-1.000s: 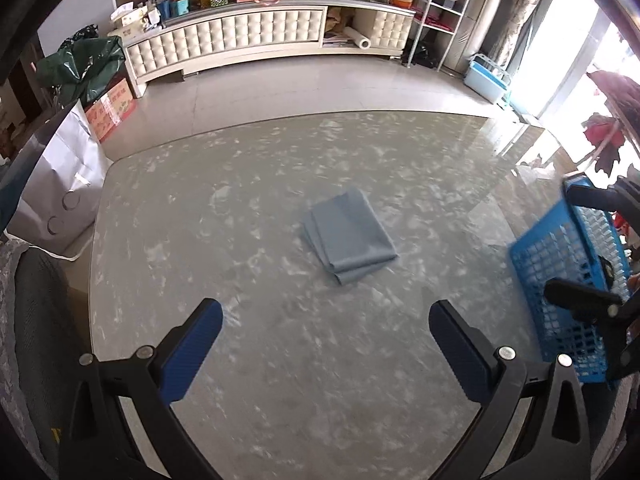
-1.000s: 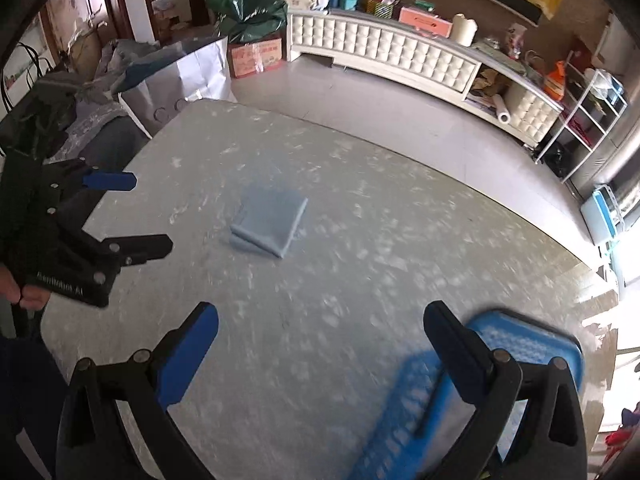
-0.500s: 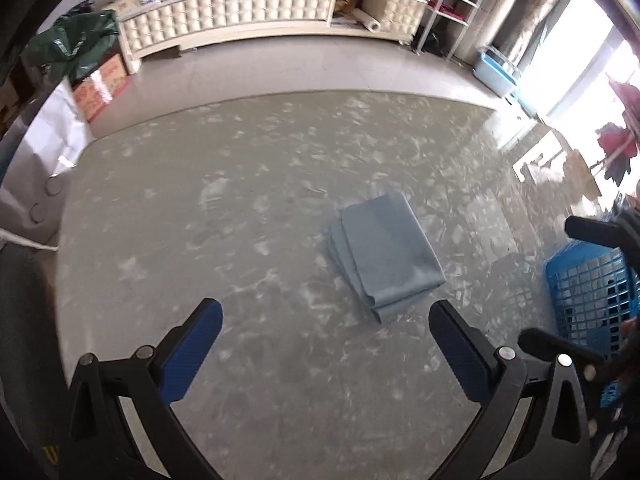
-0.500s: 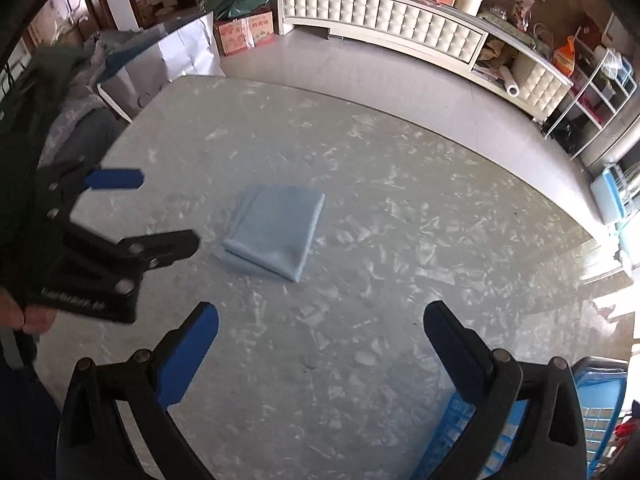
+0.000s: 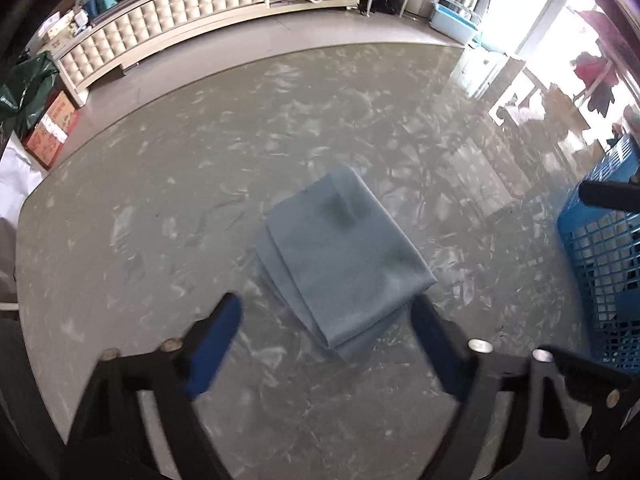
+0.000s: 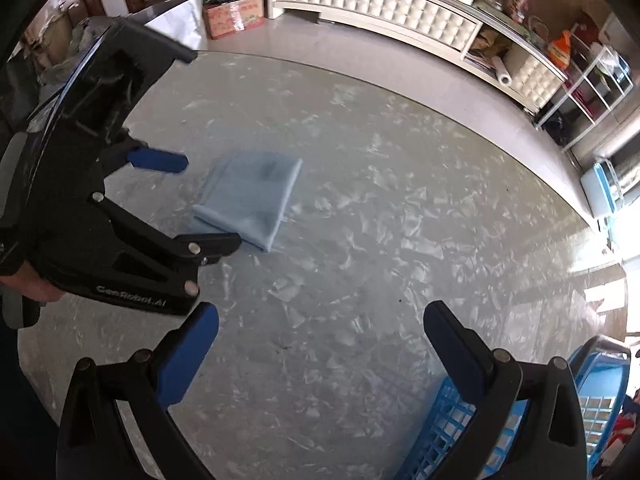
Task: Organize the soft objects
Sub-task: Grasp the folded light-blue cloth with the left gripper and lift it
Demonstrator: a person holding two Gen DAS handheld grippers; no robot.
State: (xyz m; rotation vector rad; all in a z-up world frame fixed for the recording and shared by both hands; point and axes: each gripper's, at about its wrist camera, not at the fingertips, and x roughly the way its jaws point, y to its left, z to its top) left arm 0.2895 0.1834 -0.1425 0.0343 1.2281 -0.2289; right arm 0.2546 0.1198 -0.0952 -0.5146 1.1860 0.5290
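Note:
A folded grey-blue cloth [image 5: 344,252] lies flat on the grey marble table [image 5: 160,208]. My left gripper [image 5: 326,320] is open, its jaws standing either side of the cloth's near corner, just above it. The right wrist view shows the same cloth [image 6: 250,196] with the left gripper [image 6: 200,204] open at its near-left edge. My right gripper [image 6: 320,340] is open and empty, above the table and apart from the cloth. One finger of the right gripper [image 5: 608,196] shows at the right edge of the left wrist view.
A blue plastic basket [image 5: 600,264] stands at the table's right edge; it also shows under the right gripper [image 6: 472,432]. Beyond the table are a white tufted cabinet [image 5: 168,28], a cardboard box [image 5: 52,132] and a wire shelf [image 6: 588,84].
My left gripper has moved forward and down to the cloth, which now sits between its jaws. The right gripper has swung left, away from the basket.

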